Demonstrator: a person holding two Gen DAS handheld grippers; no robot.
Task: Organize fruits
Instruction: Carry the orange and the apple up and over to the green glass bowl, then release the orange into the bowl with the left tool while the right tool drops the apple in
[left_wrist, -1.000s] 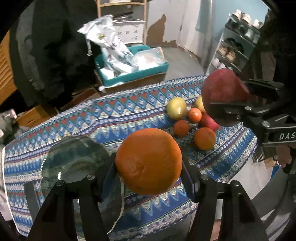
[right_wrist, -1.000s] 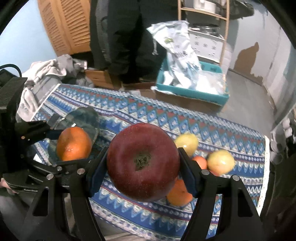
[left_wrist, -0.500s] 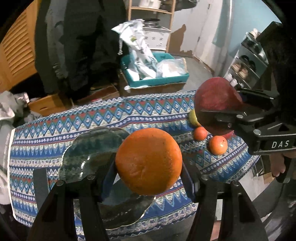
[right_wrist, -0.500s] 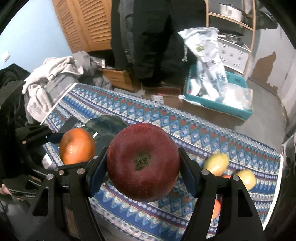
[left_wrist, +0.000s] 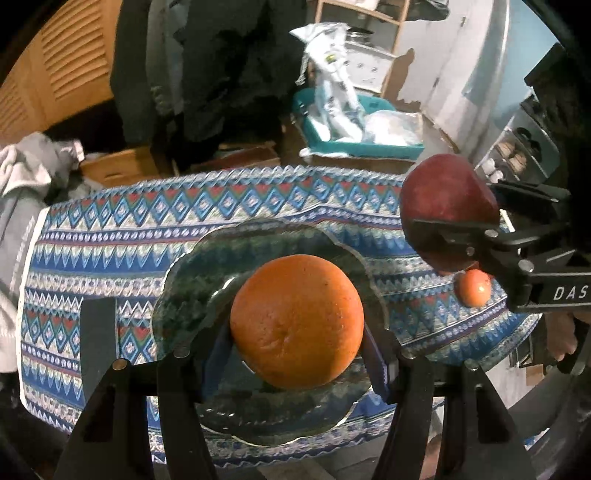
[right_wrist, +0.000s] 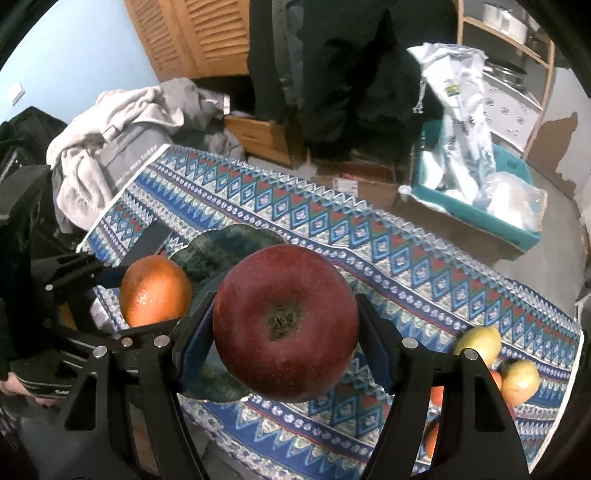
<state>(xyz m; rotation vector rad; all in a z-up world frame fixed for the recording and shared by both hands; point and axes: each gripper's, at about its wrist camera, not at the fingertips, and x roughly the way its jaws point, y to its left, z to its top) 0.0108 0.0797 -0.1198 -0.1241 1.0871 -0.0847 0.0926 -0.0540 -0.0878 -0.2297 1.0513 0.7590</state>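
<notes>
Both grippers: clenched on fruit, held above the table.
Left gripper (left_wrist: 297, 328): grasps the orange (left_wrist: 296, 322), over the glass plate (left_wrist: 207, 273).
Right gripper (right_wrist: 286, 334): grasps the apple (right_wrist: 286, 334), beside the plate's right edge.
Change: the plate was off to the left a second ago; it now sits under the orange.
Orange: round, dimpled skin.
Apple: dark red, stem end facing the right camera.
Loose fruit: two yellow ones (right_wrist: 480, 345) lie right on the cloth (right_wrist: 406, 266).

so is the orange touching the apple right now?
Apart. The right wrist view shows blue patterned cloth and glass plate between the orange and the apple.
</notes>
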